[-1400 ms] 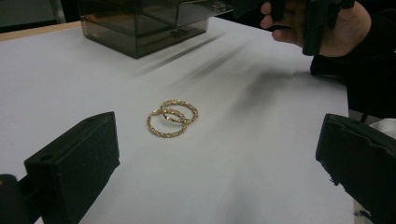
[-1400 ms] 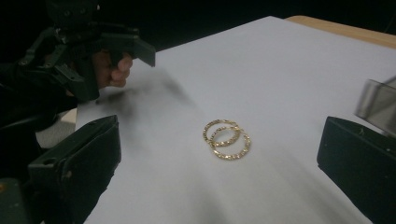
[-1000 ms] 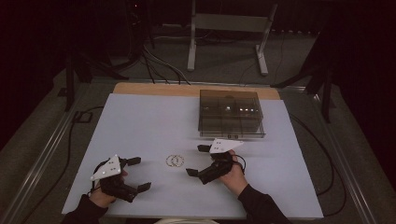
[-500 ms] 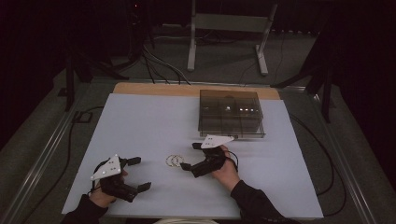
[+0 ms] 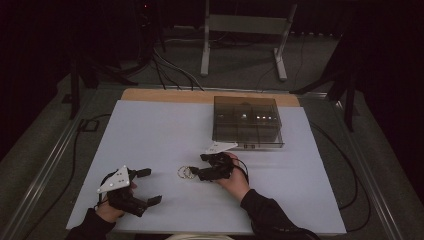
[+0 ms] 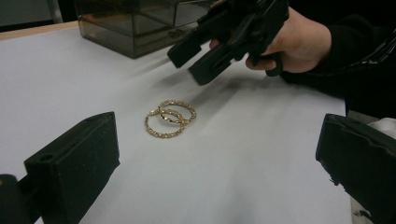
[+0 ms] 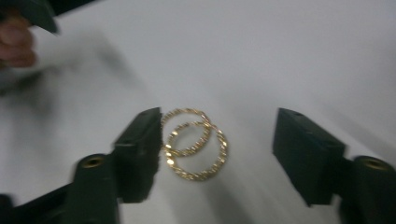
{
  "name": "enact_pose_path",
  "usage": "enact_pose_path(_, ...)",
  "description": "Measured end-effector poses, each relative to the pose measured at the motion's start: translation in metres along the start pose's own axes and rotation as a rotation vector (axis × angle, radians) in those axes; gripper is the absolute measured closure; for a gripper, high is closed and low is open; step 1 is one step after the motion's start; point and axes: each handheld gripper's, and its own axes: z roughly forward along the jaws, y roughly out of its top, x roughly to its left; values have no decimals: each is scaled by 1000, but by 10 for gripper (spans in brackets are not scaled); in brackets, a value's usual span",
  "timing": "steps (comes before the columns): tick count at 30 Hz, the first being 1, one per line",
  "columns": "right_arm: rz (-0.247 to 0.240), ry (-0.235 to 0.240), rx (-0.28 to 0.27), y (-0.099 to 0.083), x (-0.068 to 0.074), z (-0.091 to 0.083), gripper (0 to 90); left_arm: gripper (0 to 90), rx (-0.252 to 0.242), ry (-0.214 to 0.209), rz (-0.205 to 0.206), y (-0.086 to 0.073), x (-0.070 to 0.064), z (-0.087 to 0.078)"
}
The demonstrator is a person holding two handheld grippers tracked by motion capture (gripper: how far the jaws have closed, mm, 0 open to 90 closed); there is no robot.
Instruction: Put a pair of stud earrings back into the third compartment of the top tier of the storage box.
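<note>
Two gold twisted hoop earrings [image 5: 185,173] lie overlapping on the white table top, also seen as the hoops [image 6: 170,118] and the hoops [image 7: 195,143]. My right gripper [image 5: 198,166] is open, its jaws pointing left right beside the hoops; in the right gripper view the gripper [image 7: 217,149] has the hoops between its jaws, close to the left one. My left gripper [image 5: 149,186] rests open at the front left, apart from the hoops, and holds nothing [image 6: 219,154].
A smoky clear box with compartments [image 5: 246,122] stands behind the right hand, also seen as the box [image 6: 135,23]. The white sheet [image 5: 150,130] ends at a wooden strip [image 5: 165,95] at the back. Cables run off both sides.
My right gripper has moved left across the table to the earrings, which now lie between its jaws. The left gripper has stayed in place.
</note>
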Motion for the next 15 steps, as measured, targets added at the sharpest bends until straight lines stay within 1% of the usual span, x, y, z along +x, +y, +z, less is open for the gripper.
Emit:
enact_pose_path(1, 4, -2, 6, 0, 0, 1, 421, 5, 2, 0, 2, 0, 0, 0)
enact_pose_path(2, 4, -2, 6, 0, 0, 1, 421, 4, 2, 0, 2, 0, 0, 0)
enact_pose_path(3, -5, -8, 23, 0, 0, 4, 487, 4, 3, -1, 4, 0, 0, 0)
enact_pose_path(4, -15, -14, 30, 1, 0, 5, 512, 4, 1, -1, 1, 0, 0, 0)
enact_pose_path(7, -15, -13, 59, 2, 1, 10, 595, 4, 5, 0, 3, 0, 0, 0)
enact_pose_path(9, -28, -17, 78, 1, 2, 13, 636, 5, 3, -1, 3, 0, 0, 0)
enact_pose_path(10, -28, -17, 78, 1, 2, 13, 636, 4, 3, -1, 3, 0, 0, 0)
enact_pose_path(12, -34, -27, 107, 0, 3, 18, 686, 4, 2, 0, 0, 0, 0, 0)
enact_pose_path(13, -36, -28, 118, 0, 3, 20, 702, 5, 10, 2, 2, 0, 0, 0)
enact_pose_path(14, -42, -39, 130, -1, 4, 21, 717, 4, 11, 1, 4, 0, 0, 1)
enact_pose_path(15, -42, -39, 130, -1, 4, 21, 717, 5, 11, 1, 4, 0, 0, 1)
